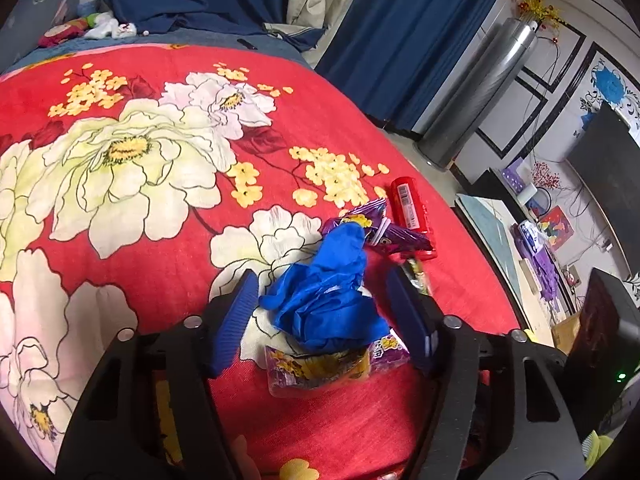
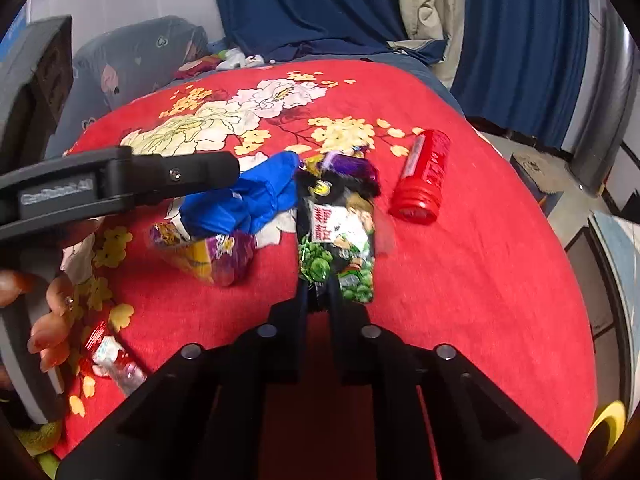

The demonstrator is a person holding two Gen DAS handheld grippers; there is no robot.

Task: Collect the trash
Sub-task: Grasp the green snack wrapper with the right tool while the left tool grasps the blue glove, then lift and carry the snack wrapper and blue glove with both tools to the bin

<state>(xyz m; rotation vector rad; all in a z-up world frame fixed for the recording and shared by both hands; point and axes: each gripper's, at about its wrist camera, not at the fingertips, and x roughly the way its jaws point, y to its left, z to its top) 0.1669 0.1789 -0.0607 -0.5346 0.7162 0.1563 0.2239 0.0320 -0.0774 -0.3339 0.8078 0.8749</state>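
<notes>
**Both grippers down among the trash on the red floral blanket**

The left gripper straddles a crumpled blue glove on the red floral blanket. Its ribbed blue fingers stand on either side of the glove with a gap to each pad, so the jaws are released, not pressing. Under the glove, toward 6 o'clock in the left wrist view, lies a purple-and-yellow snack wrapper. At 1 o'clock from the glove sits a dark purple wrapper, and just past it, again at 1 o'clock, a red cylindrical container lying on its side.

In the right wrist view, the right gripper is clenched on the lower edge of a green-and-black snack packet, the jaws drawn almost together around it. The packet runs toward 12 o'clock from the fingertips, its far end against the dark purple wrapper. The red container lies at 2 o'clock from the packet, apart from it. The blue glove is at 10 o'clock, with the left gripper's black body reaching over it from 9 o'clock. At 8 o'clock a small red-and-clear wrapper lies near a hand
</notes>
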